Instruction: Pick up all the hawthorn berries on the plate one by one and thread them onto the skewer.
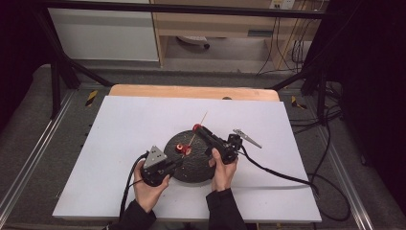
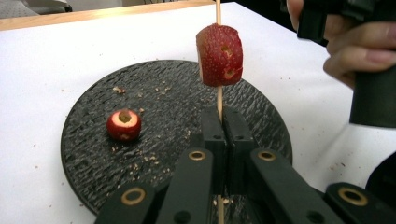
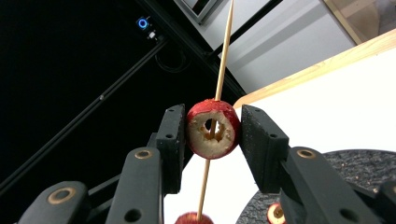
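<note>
i have the left claw [image 2: 219, 135] clamped on the lower part of a thin wooden skewer [image 2: 218, 100], its jaws pressed together with the stick pinched between them, above the near side of the round black plate [image 2: 84, 154]. in the left gripper view the skewer rises straight up from the jaws and runs through a red fruit piece [image 2: 219, 55] that sits a little above the jaw tips, clear of the plate

my right claw [image 3: 211, 128] is closed on that same fruit piece [image 3: 212, 129]; in the right gripper view both pads press its red sides, the pale hollow cut face turned toward the camera with the skewer [image 3: 219, 79] passing through the hole

in the high view the left claw [image 1: 178, 163] sits at the plate's [image 1: 196, 170] near left edge and the right claw [image 1: 198, 129] reaches over its far side, with the skewer [image 1: 200, 123] slanting up and away between them. both hands grip the handles, left hand [image 1: 148, 189] and right hand [image 1: 222, 170]

a second, smaller red piece [image 2: 123, 125] with a pale top lies on the plate, left of the skewer and well apart from it. the plate rests on the white surface [image 1: 119, 139], crumbs scattered across its dark rough top
</note>
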